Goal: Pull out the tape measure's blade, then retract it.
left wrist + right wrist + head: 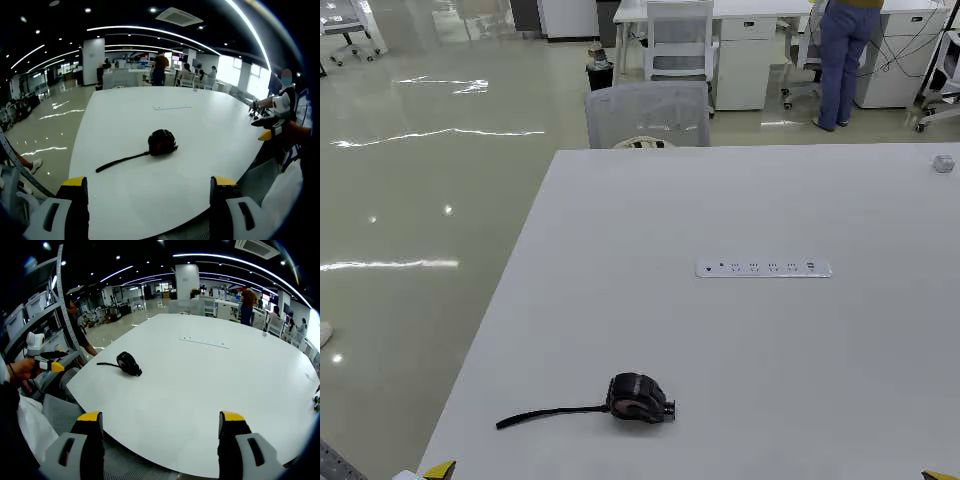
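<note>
Black tape measure (640, 398) lies near the table (770, 200) edge, within easy reach.
Left gripper (149, 182) and right gripper (160, 417) gape empty, poised to approach.

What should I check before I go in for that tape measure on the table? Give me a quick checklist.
1. Tape measure free to grasp: ok, it lies by itself on the white table, near the front edge.
2. Left gripper open: ok, jaws wide apart, nothing held.
3. Right gripper open: ok, jaws wide apart, nothing held.
4. Grippers at the tape measure: not ok, both are well short of it, near the table's edge.
5. Strap clear of the case: ok, it lies flat, stretched out to one side.
6. Blade hook located: cannot tell, too small to make out.
</note>
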Demonstrator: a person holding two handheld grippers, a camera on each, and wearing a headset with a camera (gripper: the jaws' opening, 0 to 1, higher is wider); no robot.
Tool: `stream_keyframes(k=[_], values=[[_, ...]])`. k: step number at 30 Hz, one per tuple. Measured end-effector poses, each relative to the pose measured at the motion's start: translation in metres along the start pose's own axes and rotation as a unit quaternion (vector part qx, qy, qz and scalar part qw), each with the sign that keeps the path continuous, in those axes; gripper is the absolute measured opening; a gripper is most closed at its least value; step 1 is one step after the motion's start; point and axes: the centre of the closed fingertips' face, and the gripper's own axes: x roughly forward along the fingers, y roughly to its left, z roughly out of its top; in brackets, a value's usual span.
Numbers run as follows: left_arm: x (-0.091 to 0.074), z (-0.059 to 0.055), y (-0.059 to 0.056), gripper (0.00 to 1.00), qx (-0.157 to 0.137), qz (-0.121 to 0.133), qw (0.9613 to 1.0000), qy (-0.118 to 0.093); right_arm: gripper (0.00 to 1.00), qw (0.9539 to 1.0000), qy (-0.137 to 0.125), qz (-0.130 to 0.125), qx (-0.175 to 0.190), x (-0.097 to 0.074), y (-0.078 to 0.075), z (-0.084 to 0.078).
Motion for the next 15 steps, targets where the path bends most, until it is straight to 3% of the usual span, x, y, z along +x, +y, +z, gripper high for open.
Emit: stream_keyframes(k=[15], values=[[0.008,0.002,0.002,0.98,0.005,-0.004,1.0,0.002,0.99,0.9999,0.005,0.006,-0.011,0.01,0.001,0.003]])
